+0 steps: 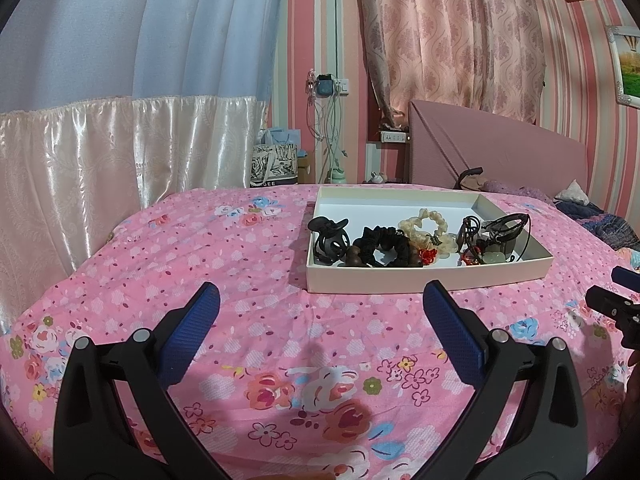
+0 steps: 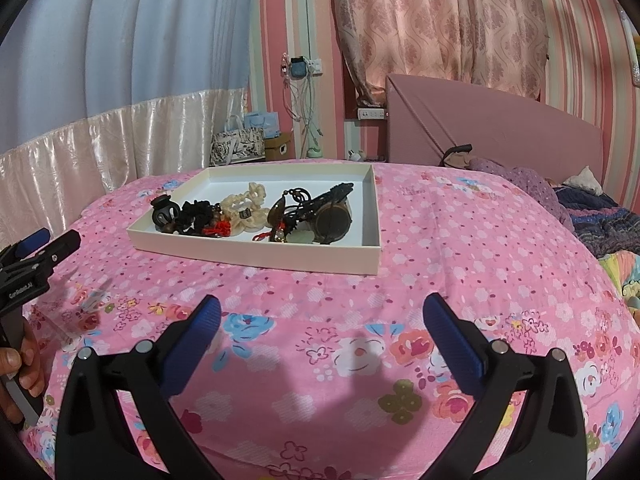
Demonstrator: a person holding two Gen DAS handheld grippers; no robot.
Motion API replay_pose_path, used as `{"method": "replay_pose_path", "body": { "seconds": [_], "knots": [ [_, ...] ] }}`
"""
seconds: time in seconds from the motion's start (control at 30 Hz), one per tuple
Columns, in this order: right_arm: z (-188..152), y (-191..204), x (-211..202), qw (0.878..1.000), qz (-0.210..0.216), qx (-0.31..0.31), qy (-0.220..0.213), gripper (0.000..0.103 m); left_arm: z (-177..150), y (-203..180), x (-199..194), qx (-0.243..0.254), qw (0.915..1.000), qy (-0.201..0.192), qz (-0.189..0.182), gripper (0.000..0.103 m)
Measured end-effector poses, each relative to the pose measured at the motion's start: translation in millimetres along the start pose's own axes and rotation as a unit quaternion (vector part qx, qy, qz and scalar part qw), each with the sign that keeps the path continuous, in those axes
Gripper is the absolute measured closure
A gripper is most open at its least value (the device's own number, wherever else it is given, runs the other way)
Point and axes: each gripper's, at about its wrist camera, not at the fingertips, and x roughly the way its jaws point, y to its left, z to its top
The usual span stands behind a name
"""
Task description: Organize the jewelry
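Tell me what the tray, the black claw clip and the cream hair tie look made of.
Tray: likely matte cardboard, with thin flat walls. Black claw clip: probably hard plastic, with a smooth dull sheen. Cream hair tie: seemingly soft fabric, puffy and ruffled.

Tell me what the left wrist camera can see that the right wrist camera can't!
Only the left wrist view shows the framed picture on the striped wall, and the right gripper poking in at its edge. Only the right wrist view shows the left gripper and the hand holding it. Both show the white tray on the pink floral bedspread, holding the black claw clip, black scrunchie and cream scrunchie.
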Motion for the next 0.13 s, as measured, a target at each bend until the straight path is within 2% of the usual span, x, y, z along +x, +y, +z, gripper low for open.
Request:
{"method": "replay_pose_path", "body": {
  "seconds": [0.13],
  "knots": [
    [-0.2, -0.2, -0.1, 1.0, -0.002, -0.002, -0.003, 0.002, -0.6, -1.8, -1.8, 0.003, 1.0, -0.006, 0.001, 0.003]
  ]
}}
